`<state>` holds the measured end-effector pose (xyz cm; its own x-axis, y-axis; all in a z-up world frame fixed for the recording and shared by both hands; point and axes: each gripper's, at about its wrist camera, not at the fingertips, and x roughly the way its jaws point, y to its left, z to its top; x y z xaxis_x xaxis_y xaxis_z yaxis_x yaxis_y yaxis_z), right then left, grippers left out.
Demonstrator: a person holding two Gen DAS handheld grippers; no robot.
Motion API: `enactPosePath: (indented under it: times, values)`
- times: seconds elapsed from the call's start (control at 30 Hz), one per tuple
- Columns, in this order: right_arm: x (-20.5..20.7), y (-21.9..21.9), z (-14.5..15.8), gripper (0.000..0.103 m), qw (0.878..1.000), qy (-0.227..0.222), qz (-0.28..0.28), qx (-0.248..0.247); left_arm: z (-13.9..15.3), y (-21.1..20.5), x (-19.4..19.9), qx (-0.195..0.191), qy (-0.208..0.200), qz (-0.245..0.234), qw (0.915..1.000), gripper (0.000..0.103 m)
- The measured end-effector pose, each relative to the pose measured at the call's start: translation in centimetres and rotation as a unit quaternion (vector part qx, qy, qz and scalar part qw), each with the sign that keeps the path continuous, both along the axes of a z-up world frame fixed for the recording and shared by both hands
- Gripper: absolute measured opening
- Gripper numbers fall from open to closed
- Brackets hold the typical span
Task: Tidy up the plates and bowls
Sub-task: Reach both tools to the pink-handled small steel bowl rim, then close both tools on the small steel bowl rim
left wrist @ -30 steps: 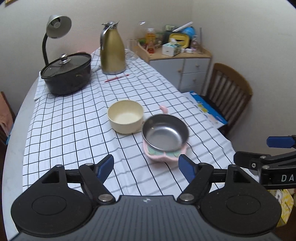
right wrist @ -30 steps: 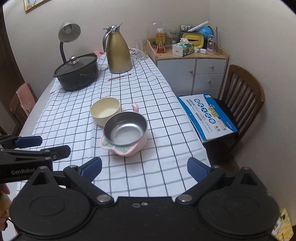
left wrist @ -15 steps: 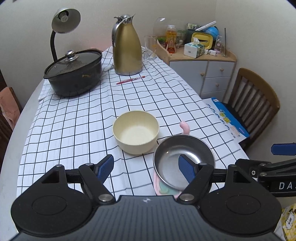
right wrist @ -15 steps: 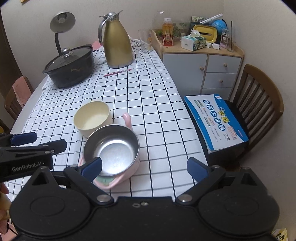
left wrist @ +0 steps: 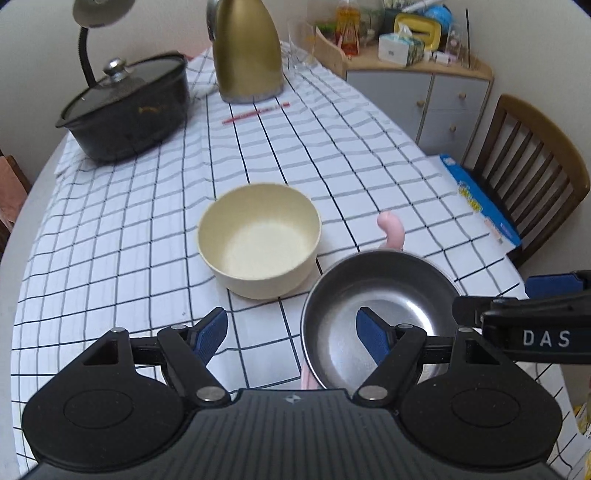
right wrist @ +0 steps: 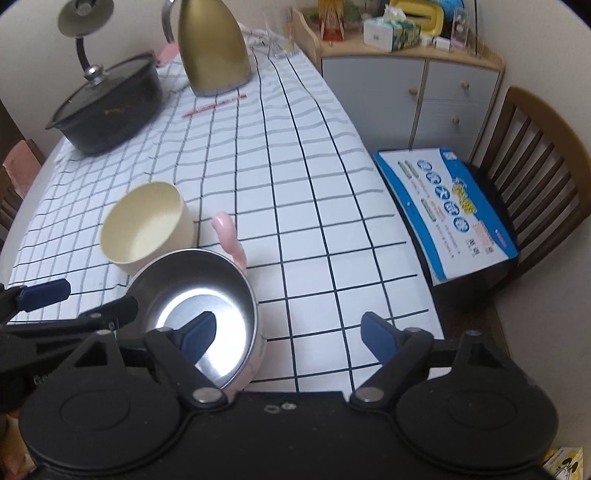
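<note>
A cream bowl (left wrist: 258, 240) (right wrist: 147, 229) stands on the checked tablecloth. Just beside it a steel bowl (left wrist: 384, 295) (right wrist: 199, 295) sits in a pink dish whose handle (left wrist: 391, 232) (right wrist: 229, 236) sticks out at the far side. My left gripper (left wrist: 293, 334) is open, with the steel bowl's left rim between its jaws; one fingertip (left wrist: 373, 336) hangs over the bowl's inside. My right gripper (right wrist: 287, 336) is closing, its jaws either side of the bowl's right rim, pads clear of it. Each gripper shows at the edge of the other's view.
At the far end of the table (left wrist: 22, 236) stand a black lidded pot (left wrist: 125, 107), a gold jug (left wrist: 247, 55), a desk lamp (left wrist: 88, 22) and a red pen (left wrist: 255, 112). A grey cabinet (right wrist: 413, 85) and a wooden chair (right wrist: 535, 166) bearing a blue box (right wrist: 447, 206) stand to the right.
Both grippers have come forward and down over the bowls, which now fill much more of each view. The right gripper's jaws stand narrower than before.
</note>
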<state>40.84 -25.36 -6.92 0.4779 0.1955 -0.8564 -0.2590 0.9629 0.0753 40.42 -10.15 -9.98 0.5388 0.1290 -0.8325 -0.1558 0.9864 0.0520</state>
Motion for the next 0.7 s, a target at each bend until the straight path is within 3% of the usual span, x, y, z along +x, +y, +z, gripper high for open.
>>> enactPosePath:
  times: [0.27,0.37,0.53,0.63,0.7]
  values:
    - [1.1,0.8,-2.3,0.069,1.0,0.028,0.008,-0.006,-2.5,0.5,1.6,-0.029,0.034,0.016,0.9989,0.075]
    - [1.1,1.1,-2.8,0.056,0.999,0.037,0.018,-0.006,-3.0,0.6,1.7,-0.032,0.04,0.021,0.9985,0.075]
    - [1.1,1.7,-3.1,0.049,0.999,0.044,0.026,-0.004,-3.1,0.3,1.8,-0.034,0.052,0.02,0.9979,0.062]
    - [1.1,2.1,-3.2,0.041,0.998,0.048,0.029,-0.005,-3.0,0.0,2.0,-0.035,0.056,0.015,0.9977,0.049]
    - [1.1,2.2,-3.3,0.039,0.998,0.052,0.03,-0.005,-3.0,-0.1,2.0,-0.035,0.062,0.013,0.9974,0.033]
